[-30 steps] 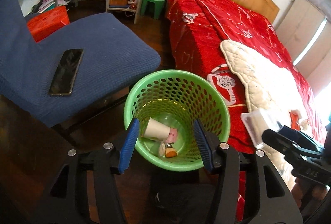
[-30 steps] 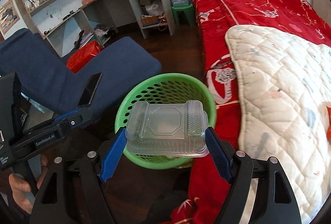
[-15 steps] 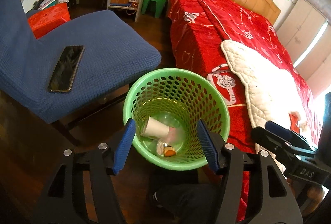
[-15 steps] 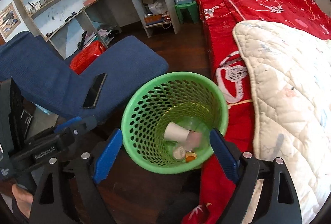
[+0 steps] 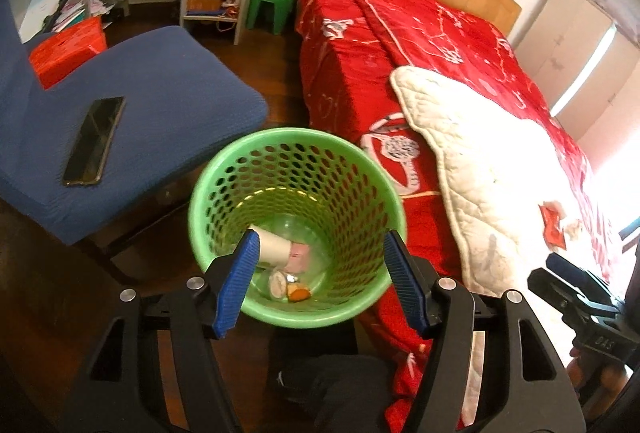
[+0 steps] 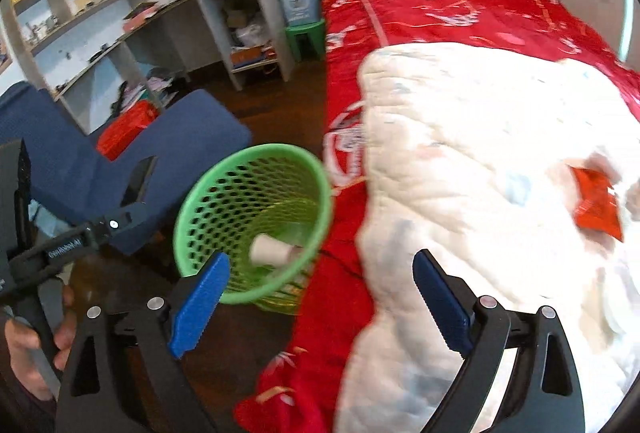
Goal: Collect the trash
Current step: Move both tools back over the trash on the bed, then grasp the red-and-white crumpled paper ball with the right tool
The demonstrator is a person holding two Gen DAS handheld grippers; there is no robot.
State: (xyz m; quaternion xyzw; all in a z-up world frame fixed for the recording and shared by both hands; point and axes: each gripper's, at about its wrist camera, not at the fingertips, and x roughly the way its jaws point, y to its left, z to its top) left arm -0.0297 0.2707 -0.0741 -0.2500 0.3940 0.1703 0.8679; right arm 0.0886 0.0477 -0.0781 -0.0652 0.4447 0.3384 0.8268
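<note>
A green mesh basket stands on the floor between the blue chair and the bed; it also shows in the right wrist view. Inside lie a paper cup, a clear plastic container and small scraps. My left gripper is open and empty just above the basket's near rim. My right gripper is open and empty, over the bed's edge to the right of the basket. A red wrapper lies on the white quilt; it also shows in the left wrist view.
A blue chair with a black phone on it stands left of the basket. The bed has a red cover and a white quilt. A desk, shelves, a green stool and a red box stand behind.
My right gripper opened and let the clear plastic container drop into the basket, then swung right toward the bed. My left gripper stayed open over the basket.
</note>
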